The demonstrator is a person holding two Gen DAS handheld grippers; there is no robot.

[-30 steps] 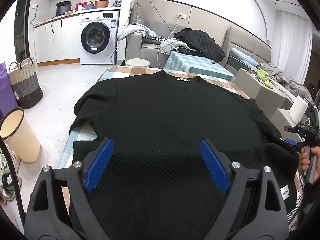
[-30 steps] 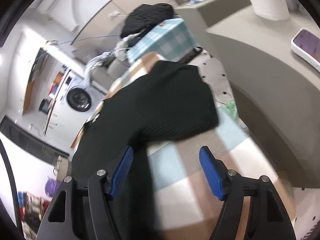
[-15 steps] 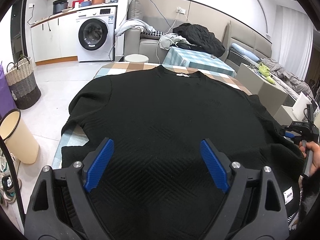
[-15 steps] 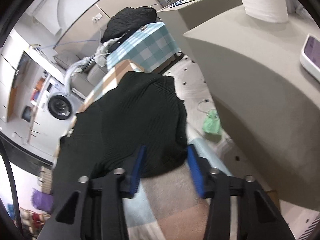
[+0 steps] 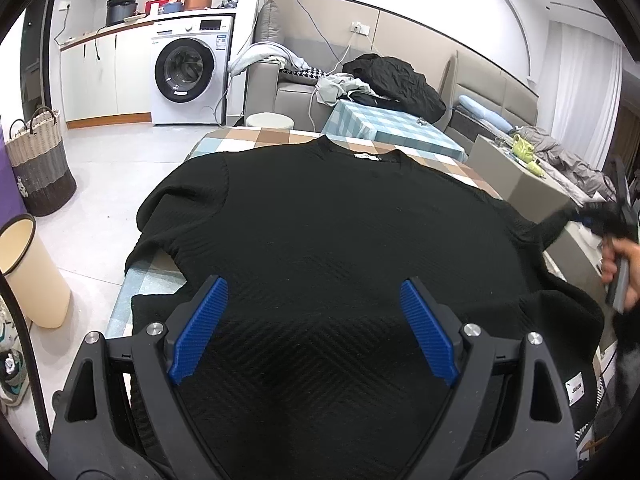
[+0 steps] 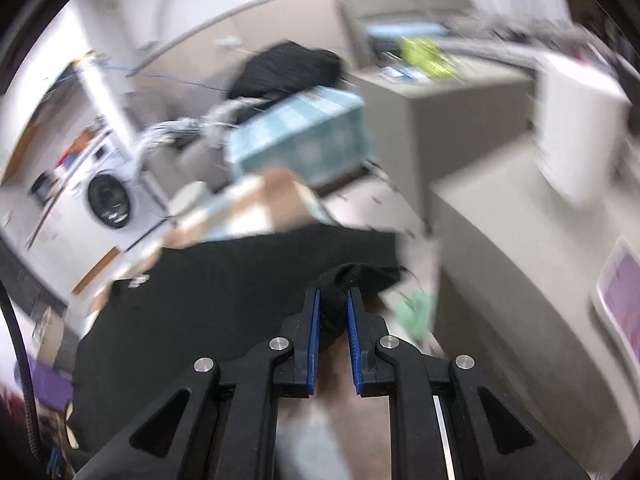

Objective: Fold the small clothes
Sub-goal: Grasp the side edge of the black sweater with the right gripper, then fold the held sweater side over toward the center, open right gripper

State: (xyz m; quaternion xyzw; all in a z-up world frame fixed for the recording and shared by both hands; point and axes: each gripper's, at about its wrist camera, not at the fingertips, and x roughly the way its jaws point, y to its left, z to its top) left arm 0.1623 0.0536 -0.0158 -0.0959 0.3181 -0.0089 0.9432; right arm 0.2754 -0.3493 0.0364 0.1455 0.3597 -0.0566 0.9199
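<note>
R sleeve pinched, first fold of the sweater just starting.

Black sweater (image 5: 320, 248) lies flat on the checked tabletop (image 5: 256, 138), collar at the far edge, hem near me, L sleeve draped off the left side. My right gripper (image 6: 332, 312) has its fingers pressed together on the cuff end of the R sleeve (image 6: 360, 276), fabric bunched between the blue pads; that view is blurred w/ motion, so how high the cuff sits off the tabletop I can't tell. My left gripper (image 5: 314, 332) hovers over the lower body panel, fingers spread wide, holding nothing. Step in hand, I'd say: sleeve fold-in. Next move prob. calls for carrying the cuff left across the chest & laying it flat w/o dragging the body panel; L fingers could pin the hem.
</note>
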